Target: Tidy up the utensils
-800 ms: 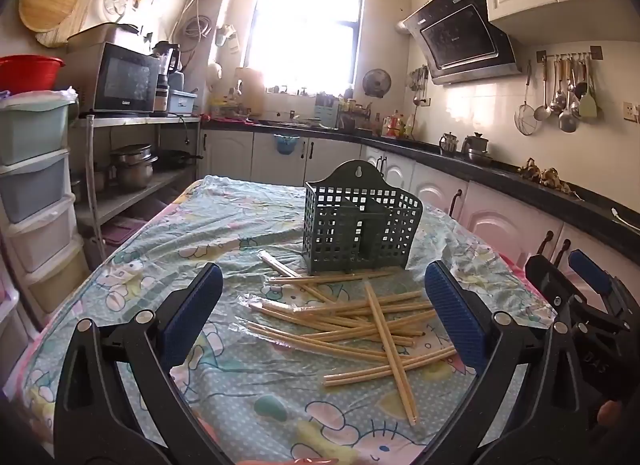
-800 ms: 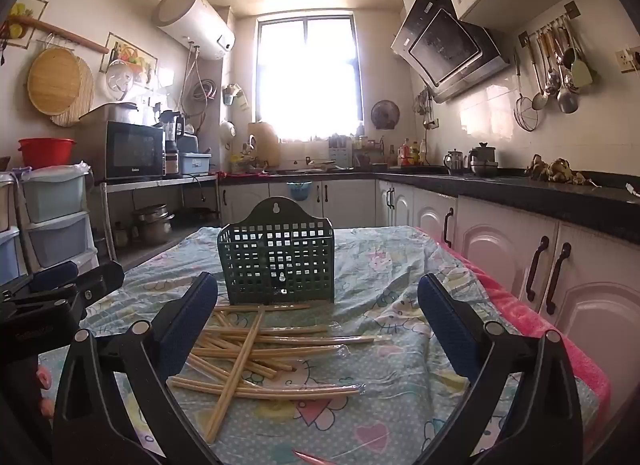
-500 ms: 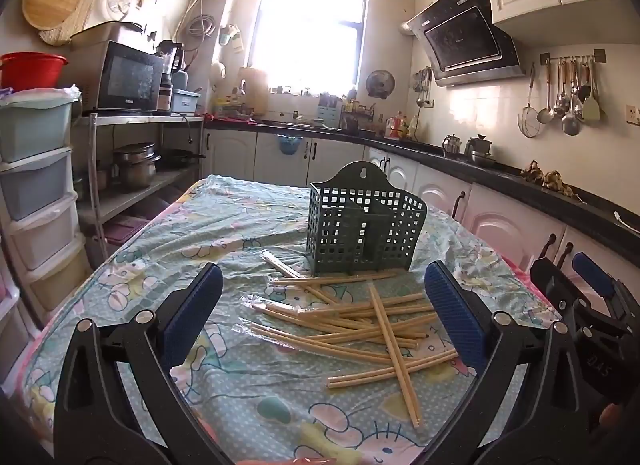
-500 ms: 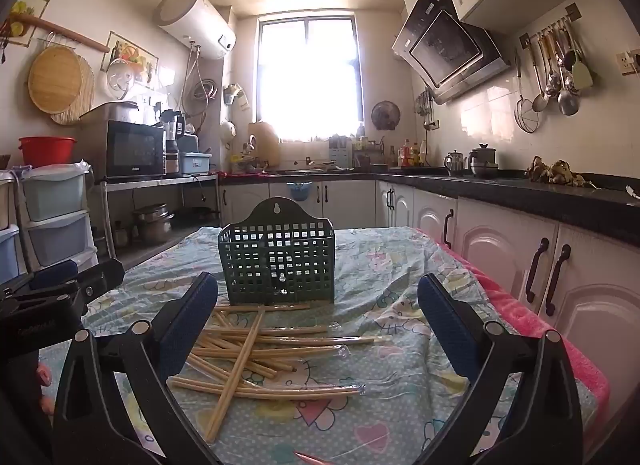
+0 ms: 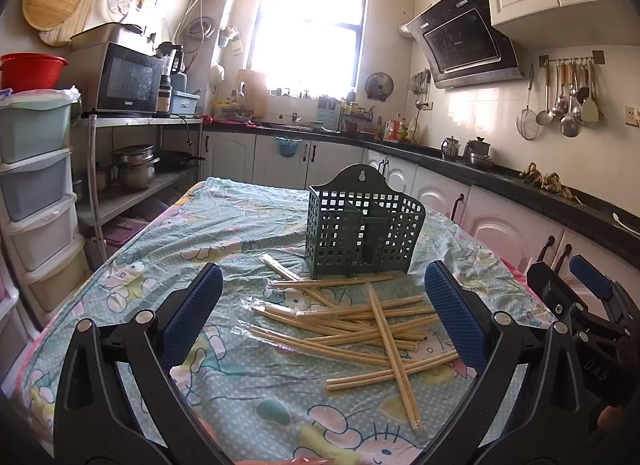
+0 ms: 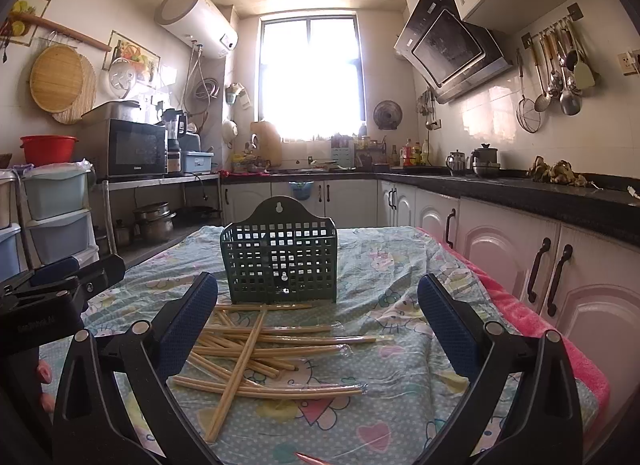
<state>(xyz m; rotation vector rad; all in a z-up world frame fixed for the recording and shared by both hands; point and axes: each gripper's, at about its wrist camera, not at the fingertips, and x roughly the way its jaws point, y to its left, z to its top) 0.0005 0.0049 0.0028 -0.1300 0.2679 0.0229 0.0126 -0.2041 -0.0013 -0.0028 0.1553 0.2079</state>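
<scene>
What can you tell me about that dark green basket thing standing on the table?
The green basket is a dark green holder, plastic by the look of it, with walls of square grid holes. Its taller arched back has a keyhole slot for hanging. The left view shows a divider splitting the inside into compartments, which look empty. It stands upright on the cartoon-print tablecloth, with the scattered chopsticks lying just in front of its base. Neither pair of tongs touches it.
</scene>
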